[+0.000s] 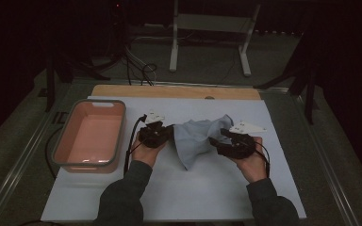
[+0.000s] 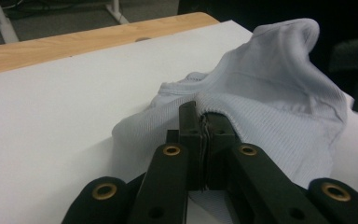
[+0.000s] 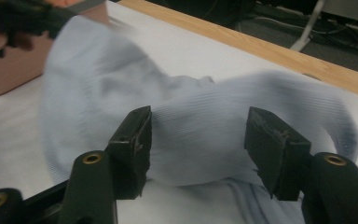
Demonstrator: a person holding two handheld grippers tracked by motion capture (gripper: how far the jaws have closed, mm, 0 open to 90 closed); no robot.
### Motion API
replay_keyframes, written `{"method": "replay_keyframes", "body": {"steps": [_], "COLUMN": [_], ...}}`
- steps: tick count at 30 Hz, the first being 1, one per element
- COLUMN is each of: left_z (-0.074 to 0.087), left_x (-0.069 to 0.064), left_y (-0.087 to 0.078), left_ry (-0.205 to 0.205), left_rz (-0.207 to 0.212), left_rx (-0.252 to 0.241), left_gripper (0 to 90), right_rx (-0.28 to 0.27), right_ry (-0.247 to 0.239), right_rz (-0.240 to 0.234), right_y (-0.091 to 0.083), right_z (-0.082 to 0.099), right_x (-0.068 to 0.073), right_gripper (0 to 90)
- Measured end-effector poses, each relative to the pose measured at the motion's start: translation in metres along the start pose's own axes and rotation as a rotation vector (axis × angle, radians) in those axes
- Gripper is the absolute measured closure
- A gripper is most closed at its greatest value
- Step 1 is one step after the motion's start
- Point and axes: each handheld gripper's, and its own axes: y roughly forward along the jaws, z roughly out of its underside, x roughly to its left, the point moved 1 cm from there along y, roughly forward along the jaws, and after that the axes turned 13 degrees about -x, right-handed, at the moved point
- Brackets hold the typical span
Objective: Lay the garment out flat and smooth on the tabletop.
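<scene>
A pale blue cloth lies bunched in the middle of the white table cover, between the two grippers. The left gripper pinches an edge of it: in the left gripper view the jaws are pressed together with a ribbed fold of the cloth caught between the pads, and the fabric rises from that pinch in a raised ridge rather than lying flat. The right gripper sits at the other side of the cloth with its jaws spread; in the right gripper view the cloth stretches across behind the gap between the pads, and neither pad seems to press on it.

Judging from this, the work is at an early or middle stage. One side of the cloth is secured and slightly lifted, the other is not yet gripped, and the cloth is crumpled, neither folded nor spread out. A second hold by the right gripper looks like the next thing needed before the cloth can be stretched, folded or carried.

A pink tub with a grey rim stands at the left of the cover, just beside the left hand. It appears to hold nothing; the cloth is well outside it.
</scene>
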Motion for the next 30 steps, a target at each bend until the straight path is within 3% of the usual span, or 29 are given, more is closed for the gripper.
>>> {"method": "replay_keyframes", "body": {"steps": [3, 5, 9, 12, 15, 22, 30], "left_z": [0.0, -0.001, -0.001, -0.002, -0.003, -0.006, -0.007], "left_x": [0.002, 0.004, 0.005, 0.007, 0.009, 0.002, -0.016], "left_y": [0.0, -0.001, -0.002, -0.004, -0.007, -0.016, -0.029], "left_ry": [-0.01, -0.019, -0.024, -0.03, -0.036, -0.037, -0.005], "left_rz": [-0.003, -0.011, -0.018, -0.022, -0.024, 0.003, 0.065], "left_rx": [-0.006, -0.006, -0.01, -0.011, -0.013, -0.008, 0.004], "left_gripper": [89.3, 89.4, 89.4, 89.4, 89.4, 89.6, 89.7], "right_rx": [-0.003, 0.01, 0.023, 0.043, 0.058, 0.071, 0.07], "right_ry": [-0.004, -0.039, -0.059, -0.08, -0.089, -0.064, -0.051], "right_rz": [-0.015, -0.037, -0.06, -0.112, -0.13, -0.143, -0.137], "right_y": [-0.001, 0.0, 0.005, 0.011, 0.017, 0.037, 0.049], "right_z": [0.001, 0.004, 0.006, 0.008, 0.009, 0.012, 0.006], "right_x": [0.007, 0.018, 0.028, 0.038, 0.043, 0.043, 0.038], "right_gripper": [40.3, 40.1, 40.1, 41.3, 40.8, 40.0, 34.3]}}
